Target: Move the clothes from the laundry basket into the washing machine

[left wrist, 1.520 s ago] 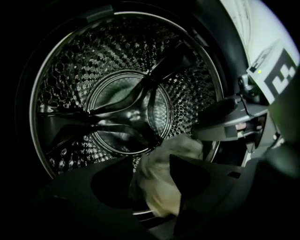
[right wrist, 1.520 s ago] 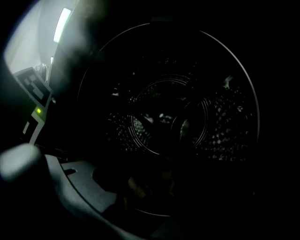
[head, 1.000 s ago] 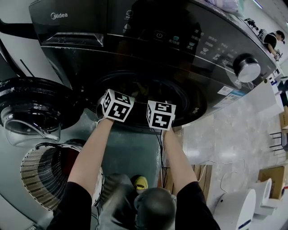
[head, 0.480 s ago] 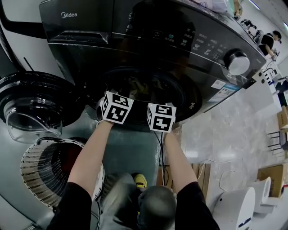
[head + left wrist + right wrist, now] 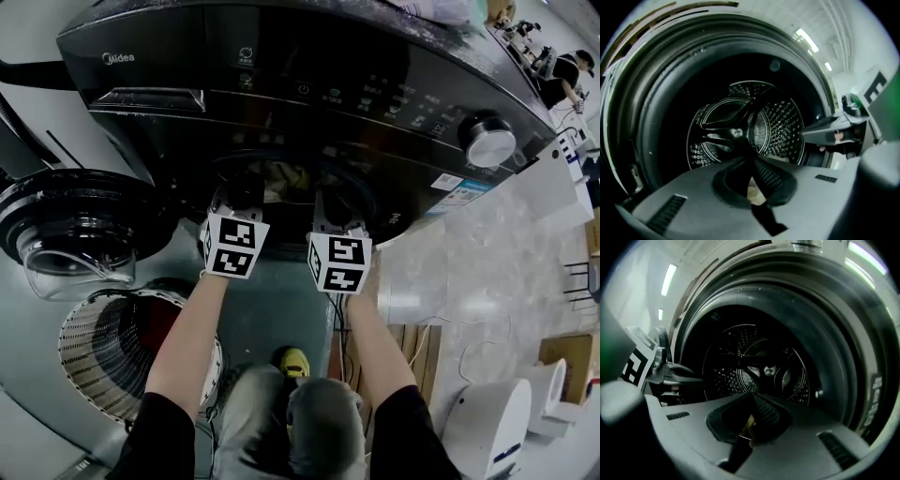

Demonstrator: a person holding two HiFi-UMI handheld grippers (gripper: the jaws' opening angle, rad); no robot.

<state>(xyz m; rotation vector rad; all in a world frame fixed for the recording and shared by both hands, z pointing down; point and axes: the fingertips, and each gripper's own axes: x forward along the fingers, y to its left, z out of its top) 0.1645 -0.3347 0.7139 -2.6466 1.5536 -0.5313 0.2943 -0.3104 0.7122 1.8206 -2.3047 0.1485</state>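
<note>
Now left gripper point(image 5: 752, 166) and right gripper point(image 5: 754, 404) are closed, empty, at the drum point(image 5: 740, 136); straight withdrawal past the seal point(image 5: 661, 117) is advised.

Washer door point(image 5: 70, 220) hangs wide open at left, clear of the mouth. Mouth open; black gasket point(image 5: 656, 108) rings it, the only rim to clear. Left gripper point(image 5: 246, 190) & right gripper point(image 5: 336, 199) sit side by side at the mouth, narrow gap btwn. Drum point(image 5: 785, 119) behind is deep, mostly free; tan cloth point(image 5: 281, 178) lies inside. Basket point(image 5: 112, 347) on floor under door, beside left arm.
</note>
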